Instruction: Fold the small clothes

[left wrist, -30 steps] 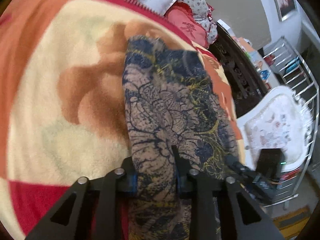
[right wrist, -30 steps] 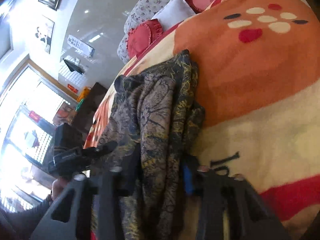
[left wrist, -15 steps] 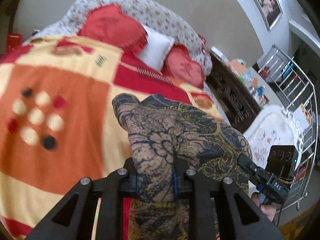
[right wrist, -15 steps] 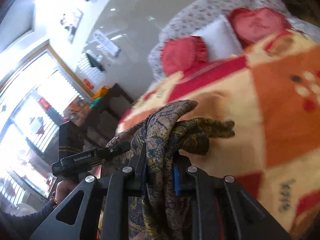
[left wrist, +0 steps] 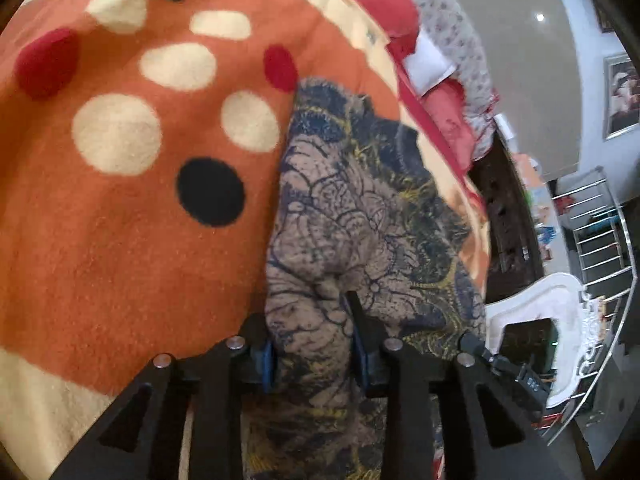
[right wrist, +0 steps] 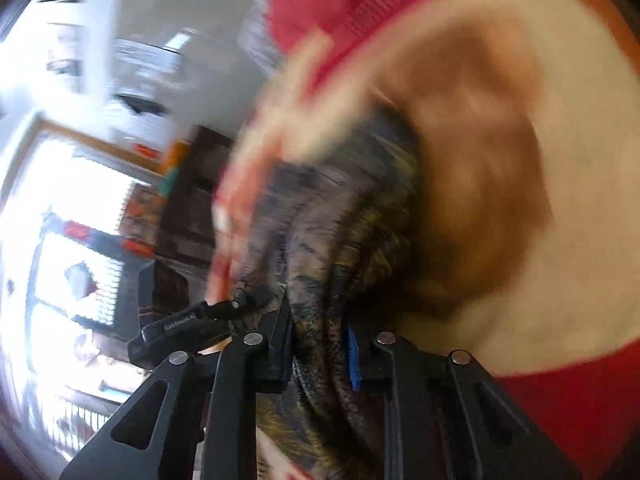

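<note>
Left gripper (left wrist: 312, 344): jaws narrow, just been opening slightly, blue pads against a bunched fold of the patterned garment (left wrist: 360, 216). Right gripper (right wrist: 316, 344): jaws narrow, likewise just been opening, the same cloth bundled between them. Garment trails away over the orange spotted blanket (left wrist: 120, 240). Far right: red cushions (left wrist: 448, 120).

A bed spread with an orange, cream and red spotted blanket (left wrist: 120, 240) fills the room; red cushions (left wrist: 448, 116) line its floral headboard (left wrist: 452, 28). A framed picture (left wrist: 620, 92) hangs on the pale wall; bright windows (right wrist: 80, 216) glare.
</note>
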Tool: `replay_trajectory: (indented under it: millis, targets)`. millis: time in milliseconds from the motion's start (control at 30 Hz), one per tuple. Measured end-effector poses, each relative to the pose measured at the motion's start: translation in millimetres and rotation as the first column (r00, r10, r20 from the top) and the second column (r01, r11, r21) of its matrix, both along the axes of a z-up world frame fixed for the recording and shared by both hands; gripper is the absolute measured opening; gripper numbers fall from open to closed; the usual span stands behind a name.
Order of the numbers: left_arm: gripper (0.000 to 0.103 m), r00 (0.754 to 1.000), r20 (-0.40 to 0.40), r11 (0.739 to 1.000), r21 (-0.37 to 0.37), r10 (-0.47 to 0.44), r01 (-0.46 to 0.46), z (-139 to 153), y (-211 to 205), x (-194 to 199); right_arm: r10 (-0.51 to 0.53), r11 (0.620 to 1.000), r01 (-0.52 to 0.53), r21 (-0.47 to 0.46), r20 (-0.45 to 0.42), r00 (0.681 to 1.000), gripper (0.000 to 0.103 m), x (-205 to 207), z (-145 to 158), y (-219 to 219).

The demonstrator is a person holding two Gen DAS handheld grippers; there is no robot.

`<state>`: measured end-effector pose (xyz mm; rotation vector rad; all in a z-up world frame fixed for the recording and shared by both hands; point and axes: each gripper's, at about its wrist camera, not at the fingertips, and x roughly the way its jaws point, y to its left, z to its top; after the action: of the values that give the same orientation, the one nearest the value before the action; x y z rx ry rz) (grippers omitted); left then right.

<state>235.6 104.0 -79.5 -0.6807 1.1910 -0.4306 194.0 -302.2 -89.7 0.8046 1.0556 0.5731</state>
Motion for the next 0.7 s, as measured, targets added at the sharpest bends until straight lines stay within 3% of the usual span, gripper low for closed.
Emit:
replay_trajectory:
  millis: [67,167,267,333,400,467,500,567,633,700]
  targets:
    - [0.033,0.999,0.026,0.999,0.040,-0.023,0.022,3.7,-4.2,-1.1,-0.009,1.000,0.009,0.013,0.009,1.000,0.043,-4.4,-1.7,-4.3]
    - [0.032,0.994,0.082,0.986,0.160,-0.065,0.052,13.3,-18.1,1.9,0.024,0.999,-0.022,-0.039,0.040,0.999,0.047,-5.1,-0.7,0.0]
    - [0.025,0.984,0.133,0.957,0.278,-0.120,0.079,21.5,-40.3,4.4,0.033,0.996,-0.026,-0.081,0.089,0.996,0.035,-10.8,0.4,2.5]
    - [0.024,0.973,0.160,0.935,0.339,-0.166,0.104,29.1,-50.9,7.8,-0.014,0.999,0.017,-0.048,0.075,0.997,0.032,-16.2,-2.6,-1.8]
    - [0.024,0.969,0.169,0.932,0.345,-0.182,0.115,32.4,-52.1,8.2,-0.070,0.997,0.069,0.016,0.046,0.997,0.032,-28.2,-8.3,-6.6]
    - [0.030,0.970,0.149,0.929,0.346,-0.191,0.130,27.7,-52.2,10.1,-0.115,0.989,0.114,0.097,0.004,0.993,0.032,-41.7,-19.1,-10.1]
    - [0.039,0.970,0.136,0.921,0.364,-0.202,0.141,21.5,-49.7,8.4,-0.132,0.984,0.133,0.118,-0.018,0.991,0.034,-43.6,-23.8,-10.6]
    - [0.045,0.969,0.147,0.929,0.345,-0.197,0.137,22.0,-41.6,2.2,-0.126,0.983,0.129,0.128,-0.032,0.991,0.035,-45.2,-30.8,-12.9]
    - [0.062,0.976,0.144,0.928,0.359,-0.163,0.102,29.7,-30.1,-3.0,-0.109,0.990,0.112,0.090,-0.032,0.994,0.036,-47.3,-23.4,-18.4]
    - [0.066,0.975,0.181,0.920,0.389,-0.125,0.046,44.8,-19.1,-9.8,-0.097,0.995,0.097,-0.012,0.018,0.995,0.038,-52.2,-0.1,-23.6]
